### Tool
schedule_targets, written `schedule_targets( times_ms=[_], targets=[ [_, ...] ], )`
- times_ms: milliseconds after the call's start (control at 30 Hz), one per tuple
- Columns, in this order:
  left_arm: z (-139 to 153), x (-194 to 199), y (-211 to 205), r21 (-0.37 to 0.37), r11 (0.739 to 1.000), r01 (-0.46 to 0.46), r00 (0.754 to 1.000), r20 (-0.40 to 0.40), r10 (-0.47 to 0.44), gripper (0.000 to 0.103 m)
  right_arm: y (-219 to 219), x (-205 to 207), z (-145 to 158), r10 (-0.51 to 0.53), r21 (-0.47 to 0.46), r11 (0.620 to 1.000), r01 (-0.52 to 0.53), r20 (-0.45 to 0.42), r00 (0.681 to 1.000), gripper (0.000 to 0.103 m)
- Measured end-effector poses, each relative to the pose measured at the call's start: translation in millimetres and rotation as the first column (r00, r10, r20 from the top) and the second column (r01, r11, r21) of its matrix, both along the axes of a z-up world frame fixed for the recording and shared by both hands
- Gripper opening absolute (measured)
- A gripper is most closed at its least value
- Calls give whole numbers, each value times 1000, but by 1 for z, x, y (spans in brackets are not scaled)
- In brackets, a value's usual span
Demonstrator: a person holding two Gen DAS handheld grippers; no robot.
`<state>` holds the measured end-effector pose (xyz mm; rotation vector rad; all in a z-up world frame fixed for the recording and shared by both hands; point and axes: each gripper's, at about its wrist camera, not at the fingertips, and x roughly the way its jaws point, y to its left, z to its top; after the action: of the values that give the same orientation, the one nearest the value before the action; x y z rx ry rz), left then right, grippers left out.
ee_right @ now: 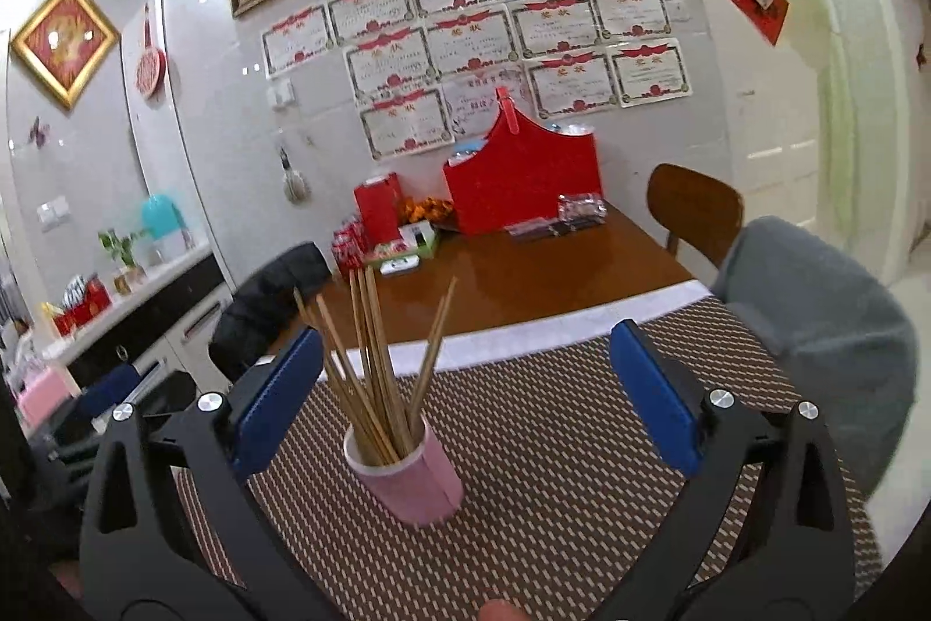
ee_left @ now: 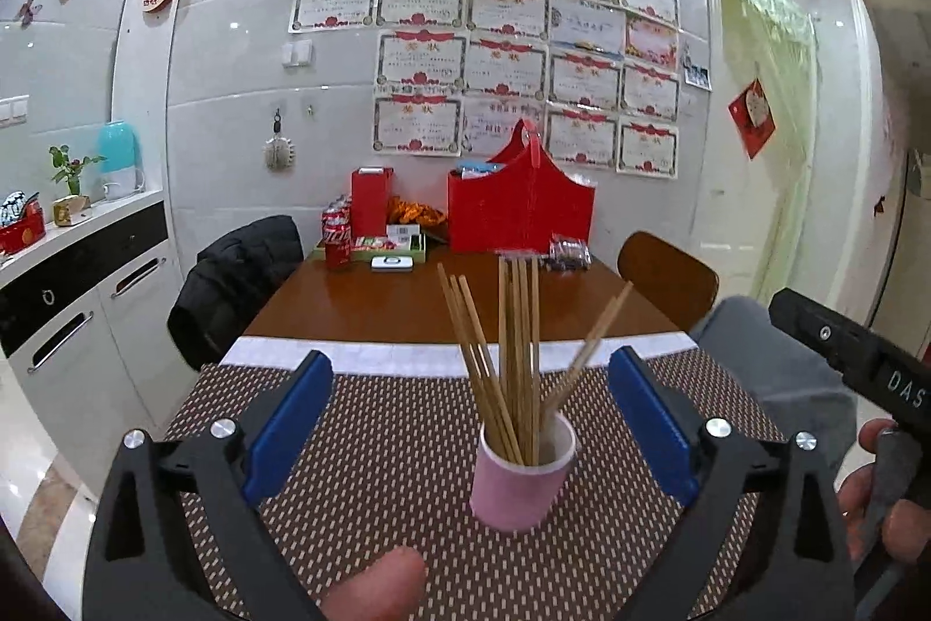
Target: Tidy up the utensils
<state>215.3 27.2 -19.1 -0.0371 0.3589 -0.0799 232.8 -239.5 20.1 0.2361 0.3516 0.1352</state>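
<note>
From where I stood, the sorting looked all but finished. The pink cup [ee_left: 522, 475] stood upright on the woven placemat [ee_left: 407, 423] at the near end of the desk [ee_left: 407, 301], and the wooden chopsticks [ee_left: 512, 359] were all gathered inside it, most standing straight, a few fanned toward eleven o'clock and one leaning toward one o'clock. I saw no loose utensil lying on the mat or on the bare wood beyond it.

The left hand-held gripper [ee_left: 471, 423] had its blue pads spread wide with nothing pinched between them; the cup merely showed through the gap, apart from both pads. The right hand-held gripper [ee_right: 465, 400] was likewise splayed wide and empty, with the cup sitting near its left pad at about seven o'clock, untouched.

What remained, to my eye, was little: perhaps straightening the leaning sticks, though the part of the desk nearest the person was hidden from me.
</note>
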Motion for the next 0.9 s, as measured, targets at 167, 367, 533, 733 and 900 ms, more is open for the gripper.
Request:
schedule_targets(
  times_ms=[167,367,533,733,900],
  targets=[
    [7,-37,0,13,1000,19,1000,-12,-19,94,7,-38,7,-18,-71,997,17,-10,1000,97],
    [18,-74,-4,37,999,21,1000,14,-21,94,14,-73,12,-36,-119,992,36,4,999,97],
    [28,-90,-5,31,999,17,999,30,-18,94,17,-91,16,-40,-134,990,42,14,999,97],
    [32,-103,-5,30,999,13,999,38,-14,94,19,-98,17,-39,-137,990,41,22,999,97],
    [32,-107,-2,29,1000,5,999,40,-6,94,22,-100,17,-35,-146,989,38,24,999,97]
  ],
)
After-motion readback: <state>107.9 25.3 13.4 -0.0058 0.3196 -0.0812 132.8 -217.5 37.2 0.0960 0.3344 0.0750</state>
